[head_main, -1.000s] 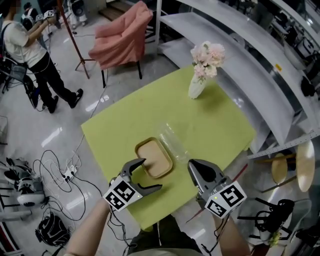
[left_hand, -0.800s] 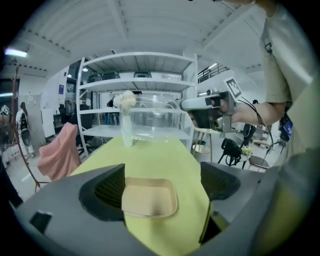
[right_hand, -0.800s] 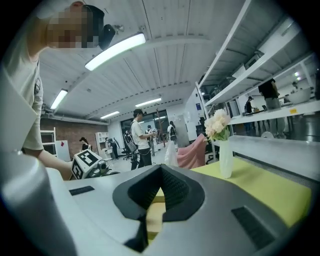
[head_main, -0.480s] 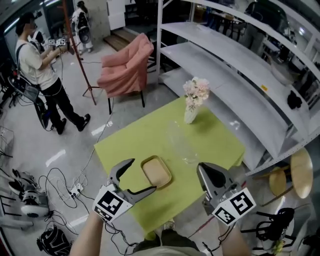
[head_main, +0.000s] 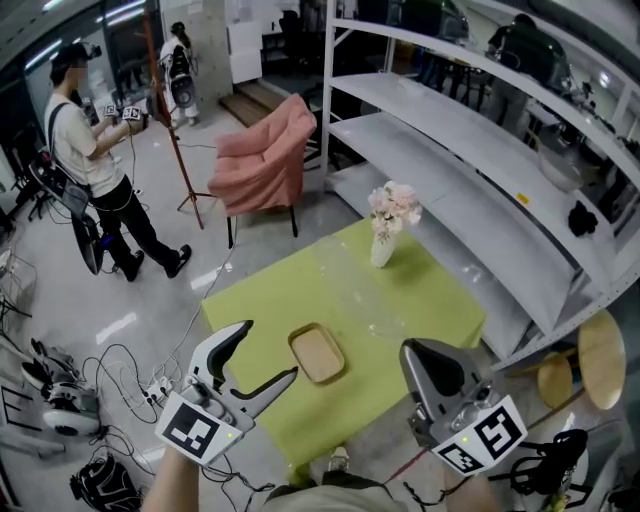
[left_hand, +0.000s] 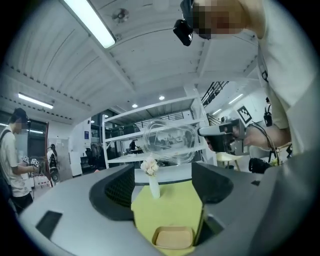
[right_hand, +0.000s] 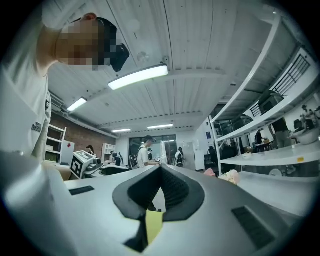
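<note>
The clear plastic lid (left_hand: 169, 142) is a rounded, see-through rectangle.

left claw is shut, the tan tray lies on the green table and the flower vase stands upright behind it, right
Not quite: the left claw is open, not shut. The left gripper view shows its jaws wide apart, gripping nothing. The rest holds: the tan tray lies on the green table, and the flower vase stands upright behind it.

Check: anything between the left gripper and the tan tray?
Nothing visible. The left gripper, fingers apart, hangs in open air; the tray lies bare on the table ahead of it. The vase stands well behind.
</note>
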